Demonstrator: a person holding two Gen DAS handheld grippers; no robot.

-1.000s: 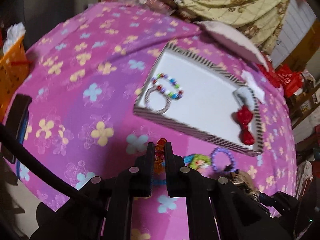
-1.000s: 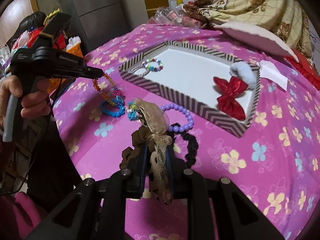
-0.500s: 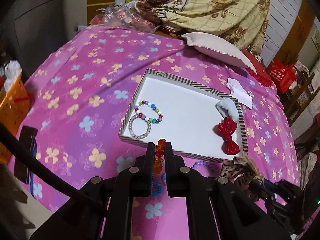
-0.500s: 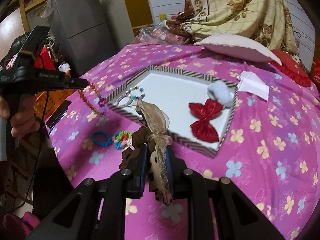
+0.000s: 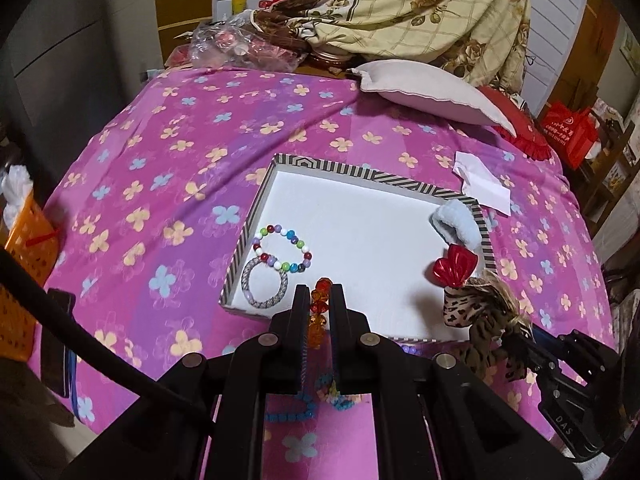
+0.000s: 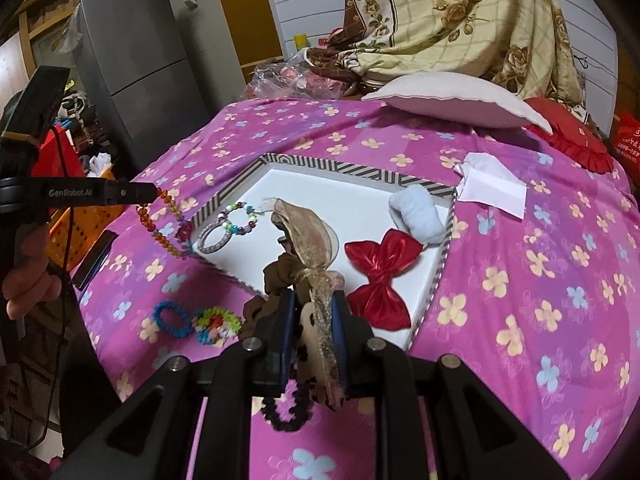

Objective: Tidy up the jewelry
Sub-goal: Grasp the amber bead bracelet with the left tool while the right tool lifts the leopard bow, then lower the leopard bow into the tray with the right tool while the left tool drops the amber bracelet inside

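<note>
**Operator:** Report the state of both claws.

**Technician:** The left gripper (image 5: 319,300) is clamped narrow on the amber bead strand (image 5: 318,312); in the right wrist view the strand (image 6: 162,220) hangs in a loop from its tip. The right gripper (image 6: 314,312) is clamped narrow on the leopard-print scrunchie (image 6: 308,264), which has a gauze bow.

**Operator:** What has changed over the last second?

**Technician:** Both tools have lifted off the bedspread (image 5: 160,184) and moved toward the striped tray (image 5: 360,170). One second ago the strand was low over the loose pieces; it now sits at the tray's 6 o'clock edge in the left wrist view. The scrunchie (image 5: 476,308) has moved from over the bedspread to the tray's 4 o'clock corner.

**Operator:** What is in the tray?

**Technician:** A multicoloured bead bracelet (image 5: 282,250) and a grey woven bangle (image 5: 266,284) lie touching at 8 o'clock. The red bow (image 5: 454,266) and the pale blue scrunchie (image 5: 458,228) lie at 3 o'clock.

**Operator:** What does this mean for the task?

**Technician:** Judgement: both items are in transport, release pending. The strand probably belongs beside the bracelets, the scrunchie beside the bow. A blue ring (image 6: 172,318), a multicolour ring (image 6: 216,322) and a black bead strand (image 6: 286,412) are left outside the tray.
</note>
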